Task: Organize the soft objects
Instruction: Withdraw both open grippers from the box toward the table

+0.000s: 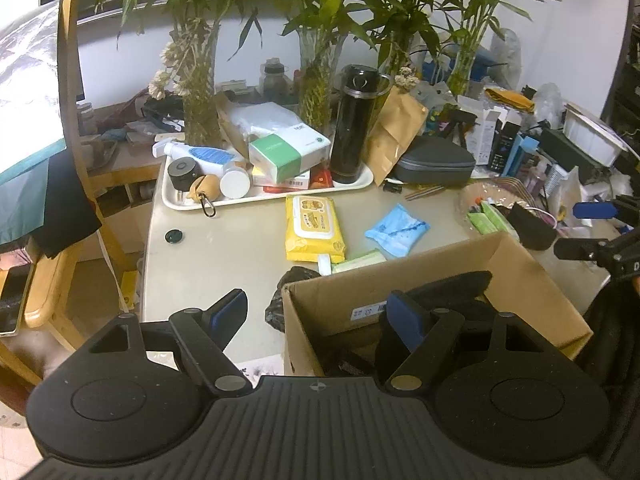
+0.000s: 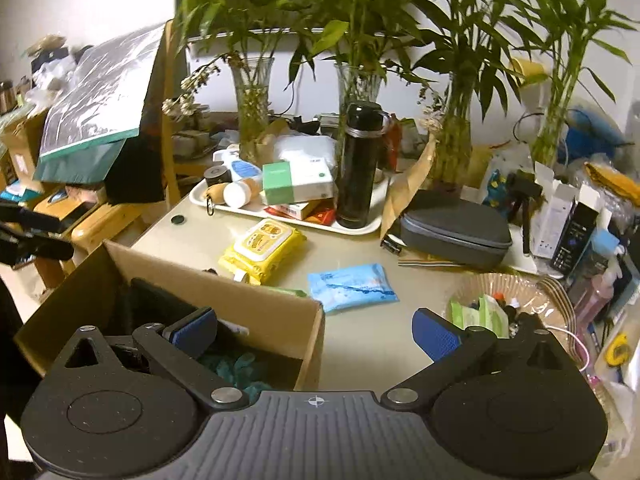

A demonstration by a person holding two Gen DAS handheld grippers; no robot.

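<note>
An open cardboard box stands at the table's near edge; it also shows in the right wrist view, with dark cloth and a teal soft item inside. A yellow wipes pack, a blue soft pack and a small green pack lie on the table behind the box. My left gripper is open and empty over the box's left wall. My right gripper is open and empty over the box's right wall.
A white tray holds a black flask, boxes and bottles. A grey zip case and a wicker basket with green packs lie to the right. Glass vases with bamboo stand behind. A wooden chair is at the left.
</note>
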